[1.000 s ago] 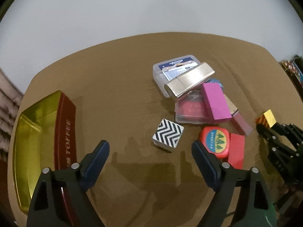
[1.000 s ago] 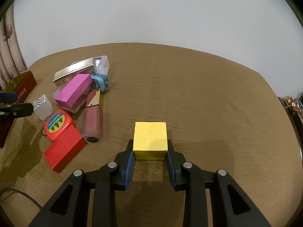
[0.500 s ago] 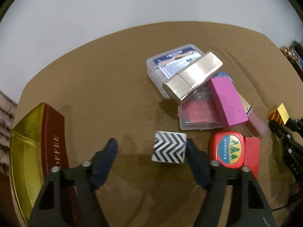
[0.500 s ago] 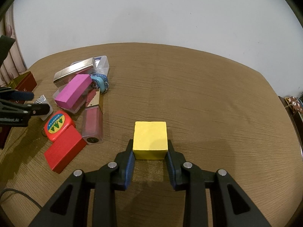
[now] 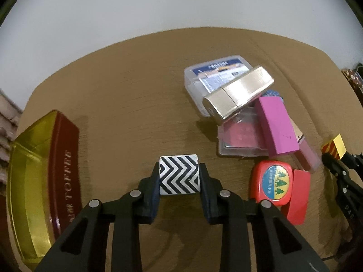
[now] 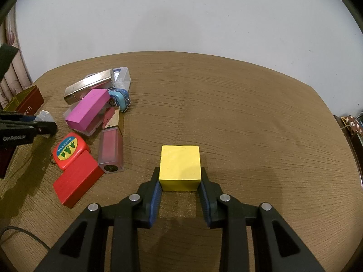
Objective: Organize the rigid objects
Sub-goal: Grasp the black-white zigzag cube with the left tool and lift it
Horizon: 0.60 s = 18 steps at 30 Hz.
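A black-and-white zigzag cube (image 5: 179,174) rests on the brown table, and my left gripper (image 5: 179,181) is shut on it, a blue pad pressed against each side. My right gripper (image 6: 180,181) is shut on a yellow cube (image 6: 180,167) near the table's middle front. That yellow cube (image 5: 335,146), with red stripes on one side, also shows at the right edge of the left wrist view. From the right wrist view the left gripper (image 6: 43,127) sits at the far left, hiding most of the zigzag cube (image 6: 45,116).
An open red-and-gold toffee tin (image 5: 40,181) stands at the table's left edge. To the right lies a pile: clear plastic case (image 5: 215,77), silver box (image 5: 238,95), pink block (image 5: 275,124), red tape measure (image 5: 271,181), red block (image 6: 77,182), pink tube (image 6: 111,150).
My left gripper moved forward and down over the zigzag cube and its jaws closed from wide open onto the cube. The right gripper and the yellow cube stayed still.
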Each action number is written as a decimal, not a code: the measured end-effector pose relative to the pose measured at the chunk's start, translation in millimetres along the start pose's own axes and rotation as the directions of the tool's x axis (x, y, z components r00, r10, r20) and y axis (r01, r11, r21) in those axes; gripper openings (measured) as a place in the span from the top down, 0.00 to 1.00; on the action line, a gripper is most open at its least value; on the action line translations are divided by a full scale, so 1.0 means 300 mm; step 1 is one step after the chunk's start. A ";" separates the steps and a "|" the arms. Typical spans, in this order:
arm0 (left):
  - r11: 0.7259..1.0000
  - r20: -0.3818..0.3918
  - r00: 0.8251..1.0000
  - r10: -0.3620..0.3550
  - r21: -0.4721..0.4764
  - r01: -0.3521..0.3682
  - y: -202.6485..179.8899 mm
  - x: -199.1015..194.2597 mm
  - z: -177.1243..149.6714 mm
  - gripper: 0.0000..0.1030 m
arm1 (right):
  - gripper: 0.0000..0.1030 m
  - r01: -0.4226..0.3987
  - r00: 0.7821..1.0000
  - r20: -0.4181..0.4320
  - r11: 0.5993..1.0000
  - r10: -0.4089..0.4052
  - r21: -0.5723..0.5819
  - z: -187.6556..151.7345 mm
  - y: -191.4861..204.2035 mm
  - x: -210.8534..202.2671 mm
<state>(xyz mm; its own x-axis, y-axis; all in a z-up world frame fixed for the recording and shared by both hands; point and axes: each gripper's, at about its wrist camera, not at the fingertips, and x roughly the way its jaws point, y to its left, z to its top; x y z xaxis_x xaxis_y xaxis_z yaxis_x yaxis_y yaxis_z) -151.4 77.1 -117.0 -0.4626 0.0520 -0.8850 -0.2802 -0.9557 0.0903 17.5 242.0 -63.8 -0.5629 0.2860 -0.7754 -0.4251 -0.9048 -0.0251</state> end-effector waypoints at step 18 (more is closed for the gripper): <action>0.983 0.059 0.991 0.121 -0.149 -0.111 0.029 -0.269 -0.036 0.74 | 0.70 0.005 1.000 0.000 1.000 -0.005 -0.006 0.000 0.004 -0.001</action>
<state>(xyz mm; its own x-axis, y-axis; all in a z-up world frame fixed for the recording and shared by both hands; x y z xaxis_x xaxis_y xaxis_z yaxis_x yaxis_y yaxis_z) -107.5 61.5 -49.8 -0.5417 -0.0471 -0.8392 -0.0984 -0.9880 0.1190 17.3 240.8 -63.6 -0.5608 0.2904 -0.7754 -0.4235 -0.9053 -0.0328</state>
